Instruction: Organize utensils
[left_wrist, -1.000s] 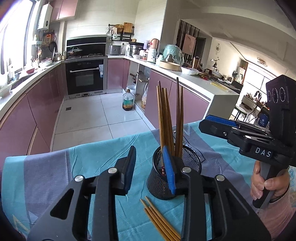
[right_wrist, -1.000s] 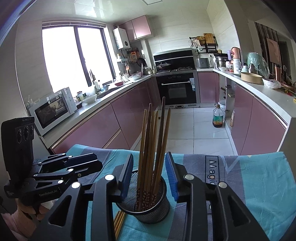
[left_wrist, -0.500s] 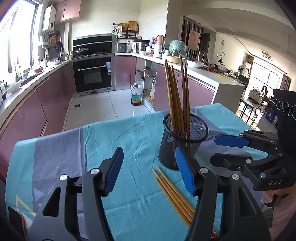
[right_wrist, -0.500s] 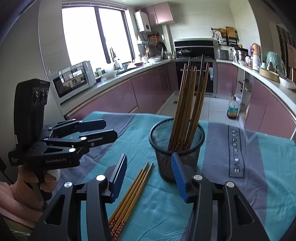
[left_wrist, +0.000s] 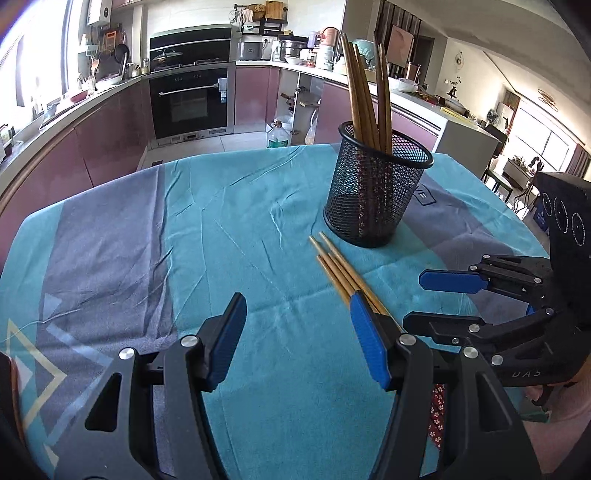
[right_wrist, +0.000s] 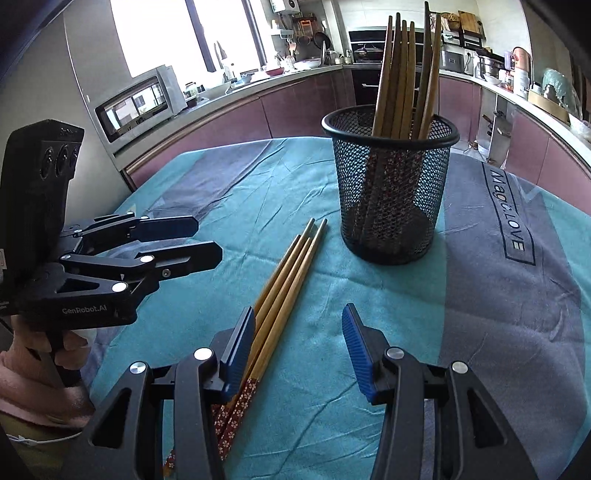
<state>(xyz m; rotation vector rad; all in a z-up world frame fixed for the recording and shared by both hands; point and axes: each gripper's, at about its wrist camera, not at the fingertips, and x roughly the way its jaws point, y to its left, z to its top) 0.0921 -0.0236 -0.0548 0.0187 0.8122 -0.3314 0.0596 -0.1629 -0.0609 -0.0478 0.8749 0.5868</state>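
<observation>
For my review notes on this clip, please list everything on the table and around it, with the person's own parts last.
Black wire-mesh cup: one, black, upright on the cloth.
Wooden chopsticks in the cup: several, brown, standing inside.
Loose wooden chopsticks: four, tan with red patterned ends, flat beside the cup.
Teal and grey tablecloth: one, covering the table.
Microwave: one, silver, on the counter.
Built-in oven: one, black.
Left gripper: fingers open, empty.
Right gripper: fingers open, empty.
</observation>
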